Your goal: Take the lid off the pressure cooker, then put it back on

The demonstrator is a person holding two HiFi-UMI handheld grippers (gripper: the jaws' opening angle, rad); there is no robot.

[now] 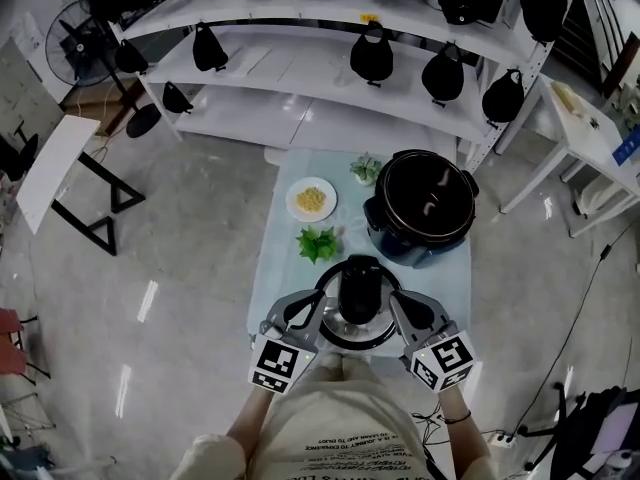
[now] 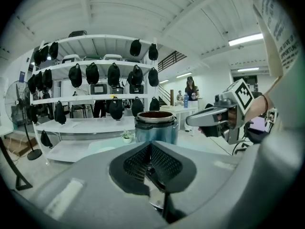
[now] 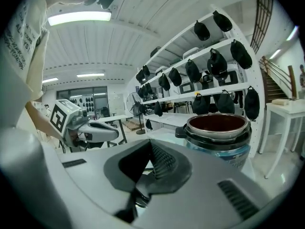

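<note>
**Lid held clear of the cooker by both grippers**

The round lid (image 1: 357, 305), black-domed with a shiny metal rim, hangs in the air over the near end of the table. It is just in front of the person's chest and apart from the pot. The left gripper (image 1: 318, 315) is clamped on its left edge and the right gripper (image 1: 398, 315) on its right edge. In each gripper view the black ribbed pads are closed on a sliver of bright metal rim.

The dark, blue-sided pressure cooker (image 1: 420, 208) stands open towards the far right of the pale blue tablecloth (image 1: 455, 288), its dark inner bowl showing. To its left lie a white plate (image 1: 293, 204) of yellow food, a bunch of green leaves (image 1: 318, 242) nearer the person, and a small green plant (image 1: 366, 169) at the far edge.

Beyond the table stands white shelving (image 1: 300, 78) bearing rows of black rounded objects. A black pedestal fan (image 1: 75, 43) stands at the far left.
</note>
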